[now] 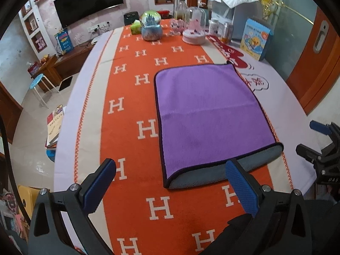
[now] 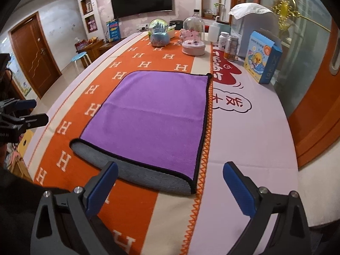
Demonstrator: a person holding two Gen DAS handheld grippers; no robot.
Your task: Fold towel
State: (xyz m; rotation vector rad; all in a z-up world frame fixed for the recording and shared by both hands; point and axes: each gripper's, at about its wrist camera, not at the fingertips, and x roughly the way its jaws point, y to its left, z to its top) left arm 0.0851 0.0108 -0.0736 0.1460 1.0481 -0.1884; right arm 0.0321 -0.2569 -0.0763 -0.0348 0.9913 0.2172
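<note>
A purple towel (image 1: 208, 114) with a black hem lies flat on the orange H-patterned blanket (image 1: 131, 89), folded over once so its grey underside shows along the near edge. It also shows in the right wrist view (image 2: 153, 119). My left gripper (image 1: 170, 170) is open and empty, just short of the towel's near left corner. My right gripper (image 2: 170, 172) is open and empty, just short of the near right corner. The right gripper shows at the right edge of the left wrist view (image 1: 323, 140); the left gripper shows at the left edge of the right wrist view (image 2: 19, 114).
At the table's far end stand a snow globe (image 1: 151, 27), a glass dome on a pink base (image 1: 194, 28), jars (image 1: 227, 31), a blue box (image 1: 256, 40) and a white appliance (image 1: 231, 8). A blue stool (image 1: 38, 82) stands on the floor to the left.
</note>
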